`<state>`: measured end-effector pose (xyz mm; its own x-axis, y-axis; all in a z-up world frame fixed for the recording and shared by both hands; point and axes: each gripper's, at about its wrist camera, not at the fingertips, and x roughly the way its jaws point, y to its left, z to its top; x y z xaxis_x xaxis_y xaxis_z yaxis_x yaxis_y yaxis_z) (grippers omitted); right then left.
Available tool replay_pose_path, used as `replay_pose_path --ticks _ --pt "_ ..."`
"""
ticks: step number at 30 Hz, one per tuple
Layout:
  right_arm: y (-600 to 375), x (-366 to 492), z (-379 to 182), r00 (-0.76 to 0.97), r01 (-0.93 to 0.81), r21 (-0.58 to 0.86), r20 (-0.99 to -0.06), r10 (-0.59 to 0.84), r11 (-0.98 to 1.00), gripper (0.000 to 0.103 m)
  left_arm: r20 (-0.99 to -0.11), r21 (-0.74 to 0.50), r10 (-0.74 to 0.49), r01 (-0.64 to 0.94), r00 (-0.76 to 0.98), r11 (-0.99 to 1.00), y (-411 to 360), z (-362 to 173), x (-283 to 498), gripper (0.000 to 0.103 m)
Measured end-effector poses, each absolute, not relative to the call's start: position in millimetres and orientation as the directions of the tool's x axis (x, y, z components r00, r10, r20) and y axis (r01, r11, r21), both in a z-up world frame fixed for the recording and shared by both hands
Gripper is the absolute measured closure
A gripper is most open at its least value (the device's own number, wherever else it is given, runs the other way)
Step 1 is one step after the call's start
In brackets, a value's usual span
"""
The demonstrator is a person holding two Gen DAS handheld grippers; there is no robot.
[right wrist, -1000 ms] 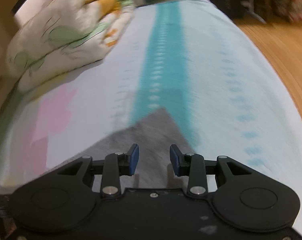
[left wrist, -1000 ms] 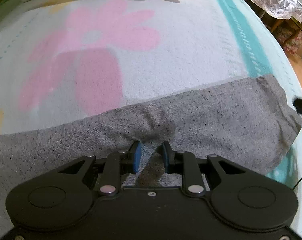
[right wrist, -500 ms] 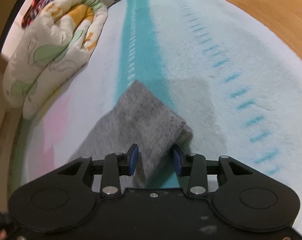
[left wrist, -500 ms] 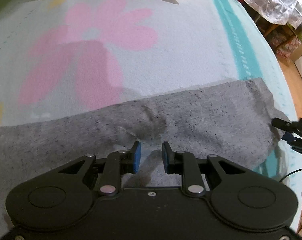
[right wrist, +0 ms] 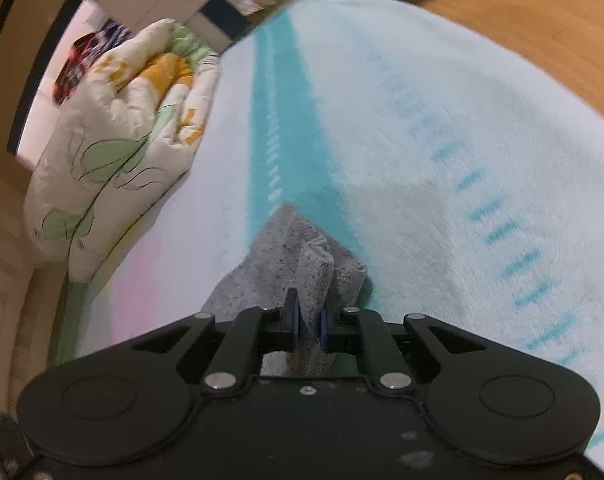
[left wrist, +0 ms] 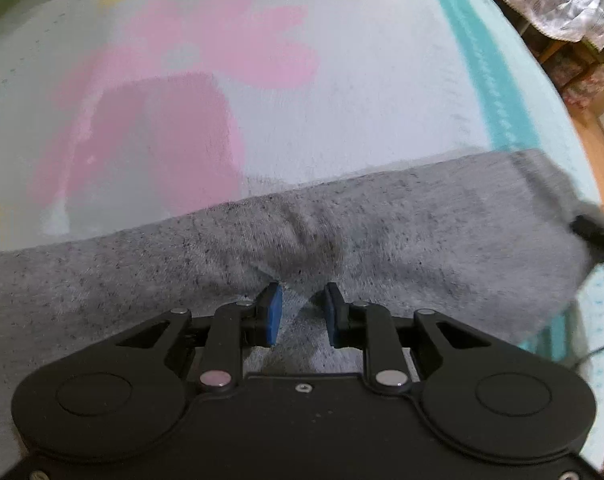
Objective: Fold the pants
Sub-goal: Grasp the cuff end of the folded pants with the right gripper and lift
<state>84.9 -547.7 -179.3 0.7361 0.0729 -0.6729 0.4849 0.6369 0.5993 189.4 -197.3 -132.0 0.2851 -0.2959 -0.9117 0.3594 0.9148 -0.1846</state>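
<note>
Left wrist view shows the grey pants [left wrist: 402, 232] lying as a long band across the bed from 9 to 3 o'clock, apparently already doubled leg on leg, so by my reading the crosswise folds are still to do. The left gripper [left wrist: 300, 306] stands part open over a puckered ridge of cloth near mid-length, pads not clearly pressing, while the right gripper [right wrist: 308, 320] has just closed and pinches the end. Around lie a flowered blanket [left wrist: 342, 100], a quilt [right wrist: 121, 140] at 10 o'clock, and wood floor [right wrist: 542, 20] at 1 o'clock.

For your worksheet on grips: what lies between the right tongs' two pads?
A pinched-up fold of the grey pants, squeezed in the right tongs, in the right wrist view.
</note>
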Motion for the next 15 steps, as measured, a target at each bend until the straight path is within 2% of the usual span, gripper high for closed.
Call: replay_pose_path --ticks 3,5,7,15 --pt "-534.5 89.0 -157.2 0.741 0.451 0.537 -0.67 0.035 0.713 0.092 -0.917 -0.156 -0.279 0.388 0.285 0.908 -205.7 -126.6 190.1 0.073" --pt "-523.4 93.0 -140.7 0.747 0.431 0.503 -0.664 0.016 0.749 0.092 -0.907 -0.229 -0.334 0.365 0.257 0.903 -193.4 -121.1 192.0 0.073" --pt "-509.1 97.5 -122.8 0.756 0.402 0.462 -0.655 -0.001 0.791 0.092 -0.897 -0.272 -0.358 0.315 0.259 0.909 -173.3 -114.5 193.1 0.073" --pt "-409.0 109.8 -48.9 0.808 0.186 0.244 -0.589 -0.007 0.952 0.092 -0.889 -0.262 -0.325 0.221 0.324 0.939 -80.2 -92.9 182.3 0.073"
